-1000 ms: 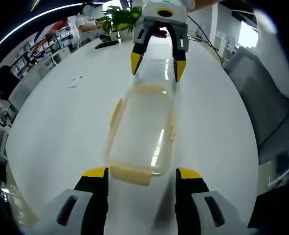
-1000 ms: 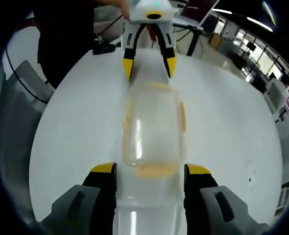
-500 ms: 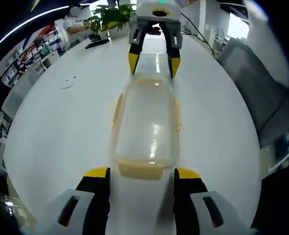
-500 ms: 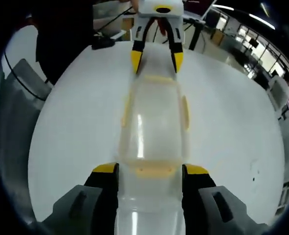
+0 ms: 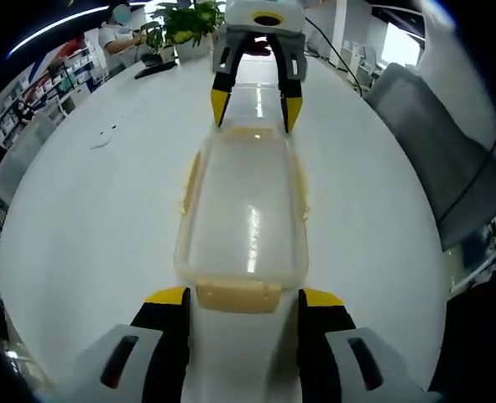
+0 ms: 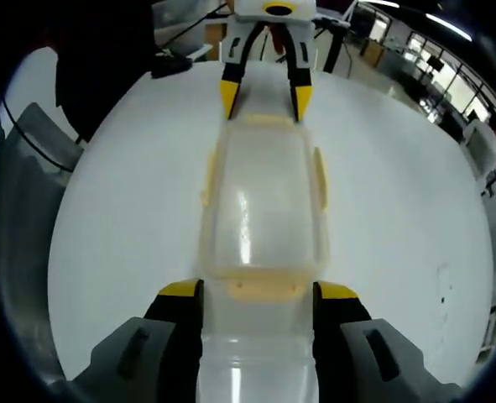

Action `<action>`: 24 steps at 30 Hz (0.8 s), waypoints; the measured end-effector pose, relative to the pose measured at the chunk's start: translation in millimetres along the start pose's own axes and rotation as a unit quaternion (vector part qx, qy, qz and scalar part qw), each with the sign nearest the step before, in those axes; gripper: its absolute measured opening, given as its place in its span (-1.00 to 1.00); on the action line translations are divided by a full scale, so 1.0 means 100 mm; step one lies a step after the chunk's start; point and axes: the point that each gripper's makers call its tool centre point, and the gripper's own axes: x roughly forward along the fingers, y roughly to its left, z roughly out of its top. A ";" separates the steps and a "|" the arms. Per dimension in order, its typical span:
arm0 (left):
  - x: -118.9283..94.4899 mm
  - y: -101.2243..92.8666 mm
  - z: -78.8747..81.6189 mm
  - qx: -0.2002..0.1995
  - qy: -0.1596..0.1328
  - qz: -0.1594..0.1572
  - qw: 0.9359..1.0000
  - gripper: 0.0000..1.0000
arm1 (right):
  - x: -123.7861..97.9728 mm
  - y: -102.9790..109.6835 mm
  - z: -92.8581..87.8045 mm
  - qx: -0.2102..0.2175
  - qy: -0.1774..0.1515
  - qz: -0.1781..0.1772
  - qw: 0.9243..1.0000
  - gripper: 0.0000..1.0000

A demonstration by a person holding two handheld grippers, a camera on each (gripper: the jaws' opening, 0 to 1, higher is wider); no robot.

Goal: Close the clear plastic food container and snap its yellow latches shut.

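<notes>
The clear box (image 5: 241,210) lies flat on the white table (image 5: 88,218), with its lid on top. It sits long-ways between the two tools, one at each short end. Yellow latches show on all four sides. In the left gripper view, the near end latch (image 5: 237,295) sits just in front of the left tool (image 5: 241,298), and the far end latch (image 5: 249,131) sits right at the tips of the right tool (image 5: 250,99). In the right gripper view it is the other way round: the right tool (image 6: 258,292) has an end latch (image 6: 260,288) just in front of it, and the left tool (image 6: 264,94) stands at the far end. Side latches (image 6: 321,179) stick out a little from the long edges, so they look not yet snapped down.

Both tools have their jaws apart, and neither one is holding anything.

I think the step now is to press the end latches down. To do it well, each tool should push its own latch flat against the box wall, both at the same time, so the box does not slide. Push straight and gently. If only one side pushes, the box may skid on the smooth table. After that, the side latches need the same push.
</notes>
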 end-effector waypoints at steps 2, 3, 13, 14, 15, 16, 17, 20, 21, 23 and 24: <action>0.01 -0.01 -0.01 0.002 0.002 -0.003 1.000 -0.09 | 0.00 0.00 -0.01 0.001 0.002 0.001 1.000 -0.02; 0.01 -0.02 -0.01 0.002 0.003 -0.004 1.000 -0.09 | 0.01 0.01 -0.01 0.002 0.002 0.002 1.000 -0.02; 0.05 -0.03 0.02 -0.004 0.001 -0.008 1.000 -0.09 | 0.03 0.04 -0.03 0.010 0.004 0.012 1.000 -0.03; 0.06 -0.04 0.02 -0.003 0.002 -0.008 1.000 -0.09 | 0.03 0.04 -0.03 0.011 0.005 0.013 1.000 -0.03; 0.06 -0.03 0.03 0.002 -0.001 -0.006 1.000 -0.10 | 0.03 0.04 -0.02 0.011 0.003 0.013 1.000 -0.04; 0.06 -0.03 0.04 -0.001 0.000 -0.006 1.000 -0.10 | 0.03 0.04 -0.02 0.010 0.003 0.014 1.000 -0.04; 0.06 -0.03 0.04 -0.003 -0.002 -0.007 1.000 -0.10 | 0.02 0.04 -0.02 0.007 0.004 0.015 1.000 -0.04; 0.07 -0.02 0.04 0.001 -0.003 -0.007 1.000 -0.11 | 0.02 0.05 -0.02 0.006 0.005 0.015 1.000 -0.05; 0.07 -0.02 0.04 0.002 -0.004 -0.007 1.000 -0.11 | 0.02 0.05 -0.02 0.006 0.006 0.016 1.000 -0.06; 0.06 -0.03 0.05 0.002 -0.003 -0.007 1.000 -0.11 | 0.01 0.05 -0.03 0.004 0.006 0.016 1.000 -0.07; 0.06 -0.03 0.05 0.003 -0.003 -0.007 1.000 -0.11 | 0.01 0.05 -0.03 0.004 0.007 0.016 1.000 -0.07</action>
